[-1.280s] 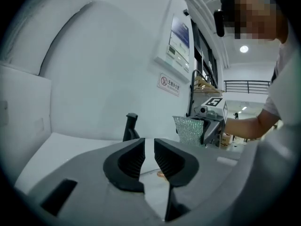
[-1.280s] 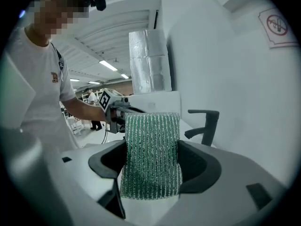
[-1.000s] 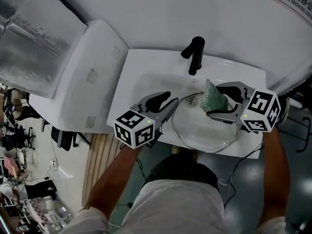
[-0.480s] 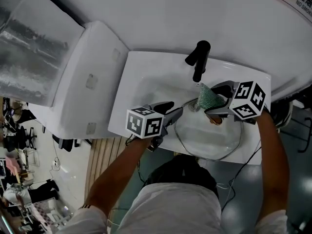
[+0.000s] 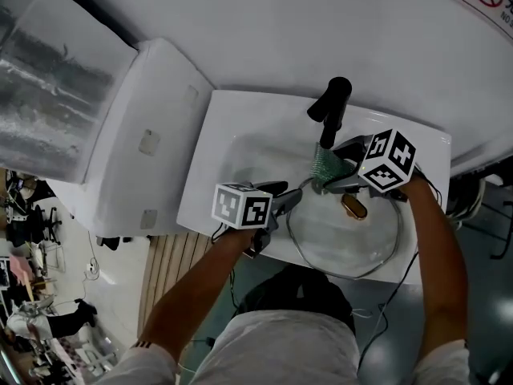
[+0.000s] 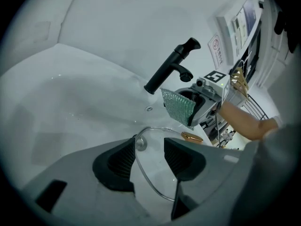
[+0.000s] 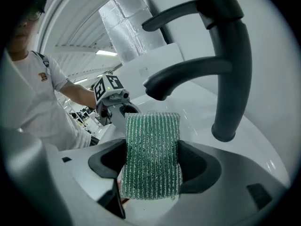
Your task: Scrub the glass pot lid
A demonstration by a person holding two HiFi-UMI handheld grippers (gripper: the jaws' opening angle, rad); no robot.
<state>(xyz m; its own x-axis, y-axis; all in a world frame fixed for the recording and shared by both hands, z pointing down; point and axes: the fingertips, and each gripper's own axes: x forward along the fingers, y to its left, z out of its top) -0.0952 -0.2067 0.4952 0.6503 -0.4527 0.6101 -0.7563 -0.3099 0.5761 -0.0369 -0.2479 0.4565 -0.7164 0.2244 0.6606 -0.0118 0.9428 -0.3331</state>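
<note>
The glass pot lid [image 5: 341, 235] lies flat in the white sink [image 5: 232, 139], its gold knob [image 5: 353, 207] up. My left gripper [image 5: 282, 197] is at the lid's left rim [image 6: 146, 175]. Its jaws are opening: the rim runs between them, and the pads [image 6: 121, 160] stand clear of it. My right gripper [image 5: 327, 176] is shut on a green scouring pad [image 7: 153, 154], held upright over the lid's far edge, just below the black faucet [image 5: 333, 111]. In the left gripper view the scouring pad [image 6: 178, 106] hangs in front of the faucet [image 6: 169, 69].
The sink's rim [image 5: 207, 175] surrounds the lid closely. A white toilet tank [image 5: 140, 135] stands to the sink's left. The wall rises right behind the faucet [image 7: 225, 65]. A cable [image 5: 377, 327] hangs below the sink's front edge.
My right gripper has carried the scouring pad left and back toward the faucet, off the lid's middle. The left gripper's jaws have spread at the lid's rim.
</note>
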